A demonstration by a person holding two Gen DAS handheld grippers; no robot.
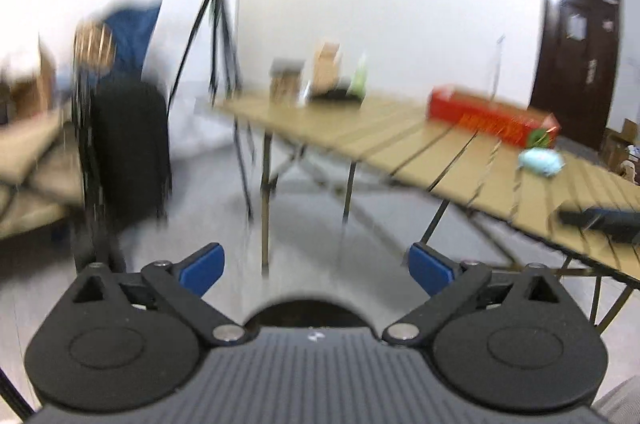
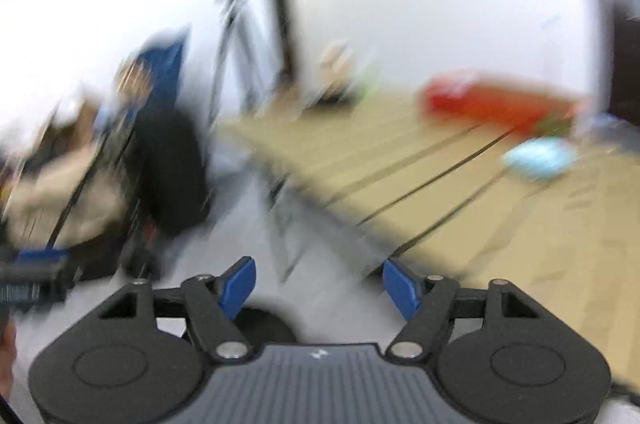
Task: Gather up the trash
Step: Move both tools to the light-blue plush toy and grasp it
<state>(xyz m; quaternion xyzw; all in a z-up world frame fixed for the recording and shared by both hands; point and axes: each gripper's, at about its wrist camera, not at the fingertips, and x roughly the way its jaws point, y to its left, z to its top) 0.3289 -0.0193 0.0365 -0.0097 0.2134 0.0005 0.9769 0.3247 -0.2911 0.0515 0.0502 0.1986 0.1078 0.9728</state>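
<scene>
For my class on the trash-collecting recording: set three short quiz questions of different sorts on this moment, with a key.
1. True or false: the left gripper holds a piece of trash.
2. Multiple choice: the crumpled light blue wad lies on the slatted table (A) beside the end of the long red box, (B) inside the box, (C) on the floor.
3. Fill in: the right gripper has its jaws ____.

Key
1. False: its jaws are apart with nothing between them.
2. A.
3. Open, and empty.
</scene>
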